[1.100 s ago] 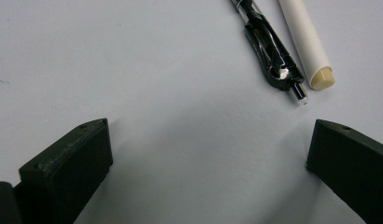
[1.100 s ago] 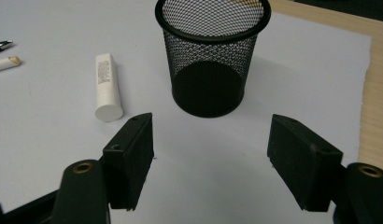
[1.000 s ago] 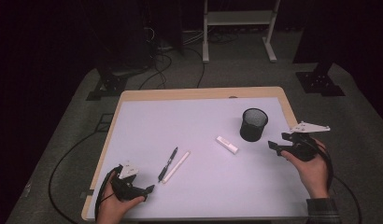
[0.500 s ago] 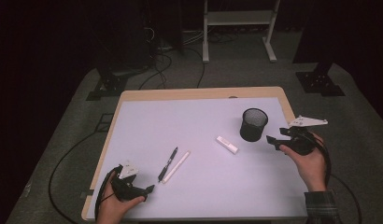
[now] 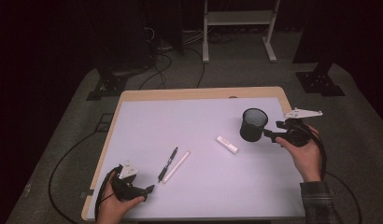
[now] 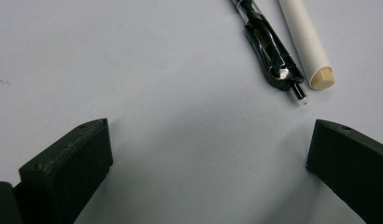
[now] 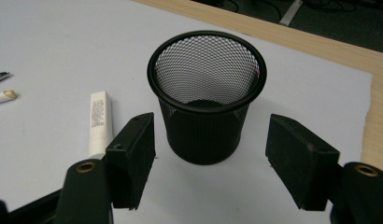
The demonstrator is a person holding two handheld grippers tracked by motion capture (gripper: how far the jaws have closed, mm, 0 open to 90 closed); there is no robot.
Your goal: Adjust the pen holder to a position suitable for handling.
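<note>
At the right of the high view, the right gripper (image 5: 269,136), jaws wide and empty, faces the upright mesh cup (image 5: 253,124), which an off-centre closing could tip; the left gripper (image 5: 150,189), equally wide, idles near the pens (image 5: 173,164).

R gripper (image 5: 269,136) is edging up and away from the person along the table's right side, jaws still wide, now sitting just beside the mesh cup (image 5: 253,124), which is showing right ahead between the jaws in right gripper view.
</note>
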